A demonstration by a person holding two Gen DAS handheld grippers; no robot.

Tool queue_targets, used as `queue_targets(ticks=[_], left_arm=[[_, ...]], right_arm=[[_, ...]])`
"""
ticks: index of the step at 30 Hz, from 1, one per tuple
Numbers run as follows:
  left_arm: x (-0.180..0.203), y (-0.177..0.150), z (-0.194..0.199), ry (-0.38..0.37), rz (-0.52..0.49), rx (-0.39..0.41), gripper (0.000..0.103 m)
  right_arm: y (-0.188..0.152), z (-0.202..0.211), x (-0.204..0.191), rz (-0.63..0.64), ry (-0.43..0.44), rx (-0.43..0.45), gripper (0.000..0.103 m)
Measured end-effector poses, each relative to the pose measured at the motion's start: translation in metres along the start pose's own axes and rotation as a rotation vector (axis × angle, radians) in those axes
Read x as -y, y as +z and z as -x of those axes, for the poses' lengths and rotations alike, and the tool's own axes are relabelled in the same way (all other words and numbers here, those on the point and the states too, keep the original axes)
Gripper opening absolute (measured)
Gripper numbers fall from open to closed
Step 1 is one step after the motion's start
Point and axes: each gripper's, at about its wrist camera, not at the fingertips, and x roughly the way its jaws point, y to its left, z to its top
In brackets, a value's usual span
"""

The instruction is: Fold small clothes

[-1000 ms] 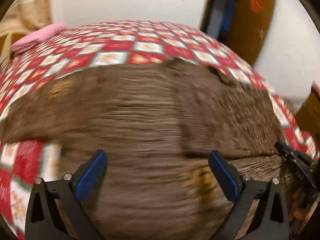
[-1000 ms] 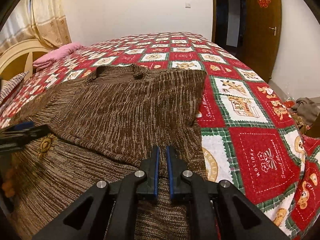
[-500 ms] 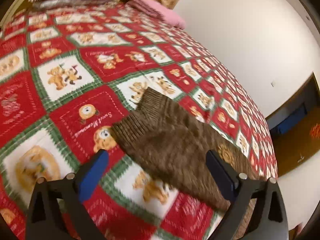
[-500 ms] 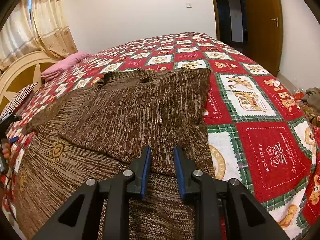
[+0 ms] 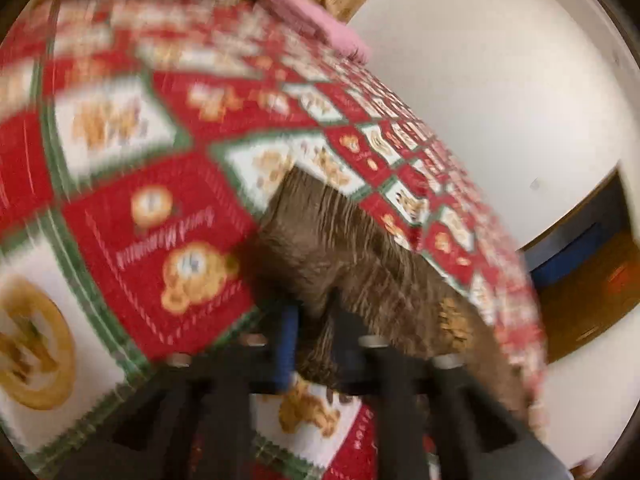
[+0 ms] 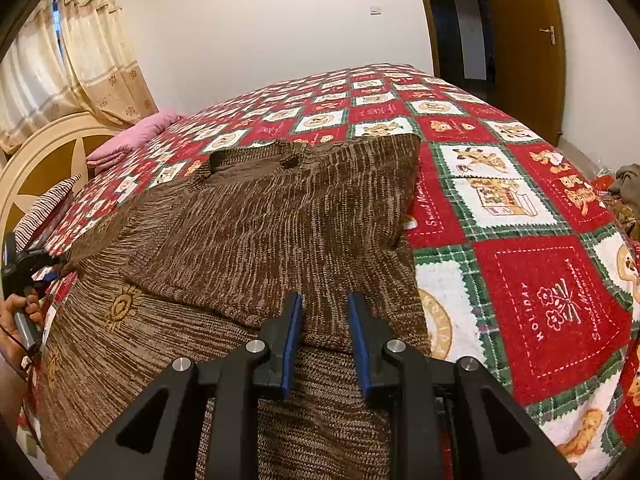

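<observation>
Lying on the quilt [image 6: 532, 288], the sweater [image 6: 256, 232] has a pink pillow [image 6: 132, 140] beyond it. Left gripper [image 5: 312, 344] has just clamped on the sleeve [image 5: 328, 248]; right gripper [image 6: 324, 340] hangs slightly apart over the hem, gripping nothing.

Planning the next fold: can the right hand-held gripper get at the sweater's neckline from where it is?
Probably yes. The right hand-held gripper hovers open over the sweater near its lower edge; the neckline lies exposed farther up the bed, nothing lying between them.

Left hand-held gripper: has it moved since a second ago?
Yes. The left hand-held gripper went from over the sweater's body out to its sleeve end, toward the pink pillow; its jaws have just closed on the knit.
</observation>
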Motion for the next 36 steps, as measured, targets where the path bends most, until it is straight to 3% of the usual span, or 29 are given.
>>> queue_targets(ticks=[3,9,13,16,19,23,27,31,36], left_arm=[[-0.011,-0.006,0.005,-0.053,0.039,0.02,0.01],[-0.005,-0.004,0.0,-0.045,0.065,0.024,0.021],[0.001,-0.001,-0.004,-0.007,0.067,0.04,0.021],[0.021,0.003,-0.009,0.061,-0.036,0.034,0.01],[0.048,0.003,-0.008,0.052,-0.125,0.033,0.009],[0.121,-0.016,0.009,0.005,-0.362,0.083,0.009],[0.201,-0.066,0.025,-0.111,-0.61,0.08,0.009],[0.261,-0.147,0.027,-0.218,-0.83,0.01,0.009],[0.28,-0.22,0.004,-0.214,-0.977,-0.104,0.009]], right_arm=[[0.0,0.0,0.0,-0.001,0.001,-0.001,0.025],[0.0,0.0,0.0,-0.005,0.004,0.001,0.025],[0.001,-0.001,0.0,-0.004,0.003,0.0,0.025],[0.001,-0.001,0.0,-0.005,0.004,0.0,0.025],[0.001,-0.001,0.0,-0.008,0.007,0.001,0.025],[0.002,-0.001,0.001,-0.018,0.016,0.004,0.025],[0.002,-0.001,0.002,-0.023,0.021,0.007,0.025],[0.001,-0.001,0.003,-0.031,0.03,0.01,0.025],[0.001,-0.001,0.005,-0.044,0.043,0.012,0.025]])
